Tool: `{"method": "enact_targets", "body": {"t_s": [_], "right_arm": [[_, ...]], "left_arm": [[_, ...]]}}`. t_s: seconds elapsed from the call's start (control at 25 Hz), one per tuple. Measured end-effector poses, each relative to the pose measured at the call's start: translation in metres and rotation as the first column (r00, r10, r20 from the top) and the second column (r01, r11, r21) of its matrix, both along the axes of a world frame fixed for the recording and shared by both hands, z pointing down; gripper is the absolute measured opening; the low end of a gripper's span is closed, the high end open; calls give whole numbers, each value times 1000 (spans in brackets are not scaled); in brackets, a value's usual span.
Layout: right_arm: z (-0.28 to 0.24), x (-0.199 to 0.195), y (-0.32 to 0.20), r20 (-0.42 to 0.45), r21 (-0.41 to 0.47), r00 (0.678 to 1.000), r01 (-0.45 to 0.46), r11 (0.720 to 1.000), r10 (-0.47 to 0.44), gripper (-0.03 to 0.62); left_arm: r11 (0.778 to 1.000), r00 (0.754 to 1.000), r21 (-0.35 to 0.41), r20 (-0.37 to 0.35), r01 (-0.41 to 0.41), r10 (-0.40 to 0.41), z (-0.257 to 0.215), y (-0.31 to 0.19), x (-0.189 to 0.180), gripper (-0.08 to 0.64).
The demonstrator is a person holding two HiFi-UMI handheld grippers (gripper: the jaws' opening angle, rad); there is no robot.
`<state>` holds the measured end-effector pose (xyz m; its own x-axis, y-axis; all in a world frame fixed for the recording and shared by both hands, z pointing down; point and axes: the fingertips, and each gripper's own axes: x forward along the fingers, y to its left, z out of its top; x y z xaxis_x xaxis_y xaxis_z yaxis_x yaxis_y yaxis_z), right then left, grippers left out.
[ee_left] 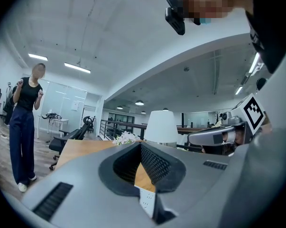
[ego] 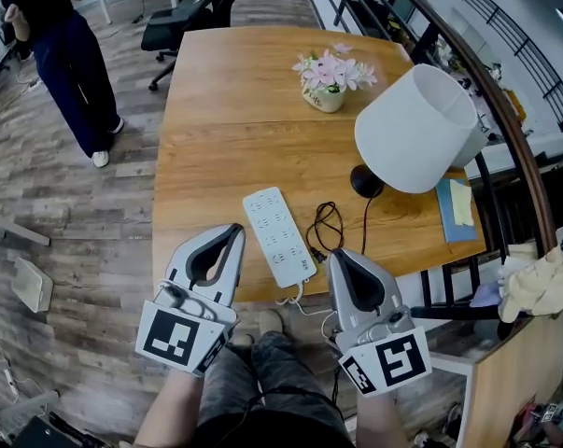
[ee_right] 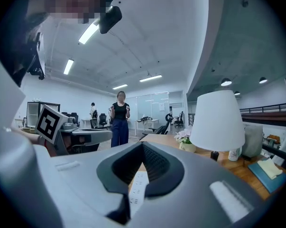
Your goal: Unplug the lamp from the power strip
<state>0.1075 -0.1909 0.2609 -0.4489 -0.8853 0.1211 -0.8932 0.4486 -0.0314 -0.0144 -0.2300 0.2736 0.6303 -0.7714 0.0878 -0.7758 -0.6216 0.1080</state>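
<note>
Left gripper (ego: 235, 229) and right gripper (ego: 336, 254) are held at the worktop (ego: 216, 91) edge, fingers together on nothing; power strip (ego: 278, 235) lies just ahead, lamp (ego: 416, 129) beyond; reaching is judged the step in hand; next, fingers must be opened around the plug (ego: 312, 248)

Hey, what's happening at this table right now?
A person holds two grippers at the near edge of a wooden table. The left gripper and right gripper are both shut and empty, flanking the white power strip. The lamp stands beyond, its black cord coiled beside the strip.
</note>
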Motion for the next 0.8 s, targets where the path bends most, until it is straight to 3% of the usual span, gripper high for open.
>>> {"method": "enact_targets", "body": {"t_s": [0.8], "right_arm": [[-50,-5,7,22,79,1000,9,997,-11,8]], "left_arm": [[998,999,56,-30,-26,28,-50,12,-3,-5]]}}
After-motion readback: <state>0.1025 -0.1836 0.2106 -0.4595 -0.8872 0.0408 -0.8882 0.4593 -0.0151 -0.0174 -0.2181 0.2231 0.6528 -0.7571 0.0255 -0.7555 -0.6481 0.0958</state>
